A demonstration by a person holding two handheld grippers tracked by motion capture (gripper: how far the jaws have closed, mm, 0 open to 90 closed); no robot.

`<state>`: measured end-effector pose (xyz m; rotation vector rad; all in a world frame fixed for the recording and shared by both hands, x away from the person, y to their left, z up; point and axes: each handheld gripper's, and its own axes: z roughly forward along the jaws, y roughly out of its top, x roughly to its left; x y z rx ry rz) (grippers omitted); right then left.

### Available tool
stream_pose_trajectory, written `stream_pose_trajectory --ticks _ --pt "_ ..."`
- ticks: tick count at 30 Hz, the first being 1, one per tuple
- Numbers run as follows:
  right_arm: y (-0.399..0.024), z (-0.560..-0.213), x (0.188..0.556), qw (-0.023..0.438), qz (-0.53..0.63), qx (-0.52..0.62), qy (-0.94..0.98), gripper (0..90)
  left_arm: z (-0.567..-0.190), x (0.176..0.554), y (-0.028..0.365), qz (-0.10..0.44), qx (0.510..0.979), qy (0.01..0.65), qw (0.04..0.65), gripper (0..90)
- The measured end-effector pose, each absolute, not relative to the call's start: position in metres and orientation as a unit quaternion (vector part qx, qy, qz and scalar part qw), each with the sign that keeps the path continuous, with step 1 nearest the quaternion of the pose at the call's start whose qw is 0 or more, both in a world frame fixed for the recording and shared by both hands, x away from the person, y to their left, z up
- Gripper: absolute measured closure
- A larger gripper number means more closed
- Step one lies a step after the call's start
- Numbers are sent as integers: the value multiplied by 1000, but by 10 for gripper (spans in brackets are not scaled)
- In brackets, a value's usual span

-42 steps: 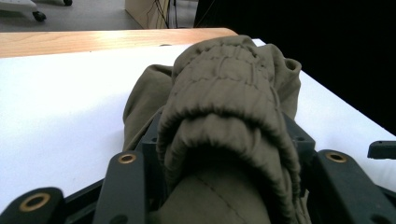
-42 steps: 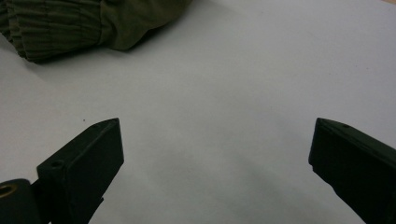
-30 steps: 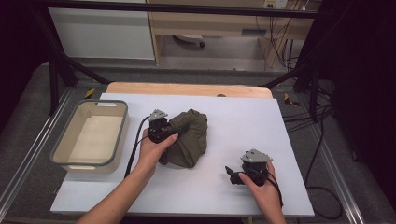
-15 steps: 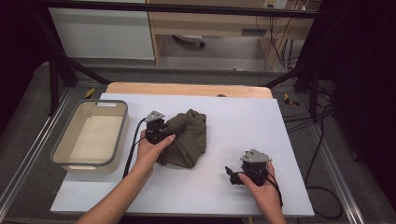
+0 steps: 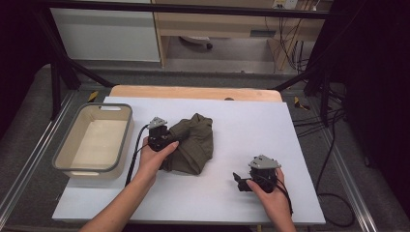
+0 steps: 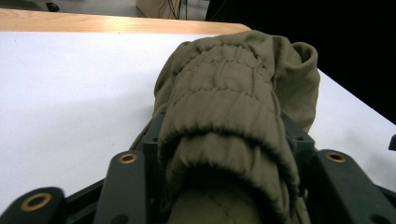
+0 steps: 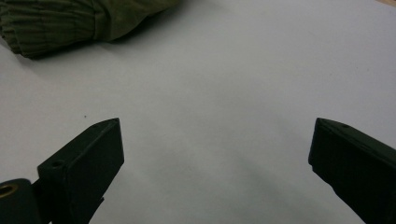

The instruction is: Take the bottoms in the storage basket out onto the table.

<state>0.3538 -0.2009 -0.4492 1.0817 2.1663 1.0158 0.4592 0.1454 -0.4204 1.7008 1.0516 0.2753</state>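
An olive green garment [image 5: 193, 145] lies crumpled in the middle of the white table [image 5: 300, 145]. My left gripper [image 5: 167, 140] reaches into its left side. In the left gripper view a thick elastic-ribbed fold of the garment [image 6: 233, 70] is bunched between the jaws of my left gripper [image 6: 222, 123]. Those jaws have just eased open slightly, and the fold still fills the gap. My right gripper [image 5: 240, 180] rests low near the table's front right, pointing left, jaws wide apart. In the right gripper view bare table lies between the fingers of my right gripper [image 7: 215, 126], and the garment [image 7: 56, 18] lies farther off.
A beige rectangular bin [image 5: 63, 150] with a grey rim stands at the table's left edge. A wooden strip [image 5: 193, 92] runs along the far edge. Cables [image 5: 333, 145] hang beside the right edge. Bare white surface lies between the garment and my right gripper.
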Motion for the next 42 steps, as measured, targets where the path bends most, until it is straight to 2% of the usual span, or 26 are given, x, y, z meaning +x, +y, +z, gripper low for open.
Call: stream_pose_trajectory --ticks 5,8,12,16,21,31,42 --pt "-200 -449 354 255 374 397 799 38 -416 457 147 121 713 440 532 336" --pt "-200 -449 354 256 372 396 799 39 -413 456 150 117 711 438 538 284" --pt "-201 -449 354 257 372 396 799 38 -406 453 153 129 703 435 548 195" --pt "-201 -450 353 257 371 396 800 37 -397 453 149 150 709 437 532 97" --pt "-200 -449 353 257 371 397 799 35 -386 452 144 166 713 420 536 88" --pt "-200 -449 353 265 378 399 793 28 -375 450 140 167 719 415 532 105" --pt "-199 -449 352 262 380 396 794 24 -364 445 137 161 730 403 528 77"
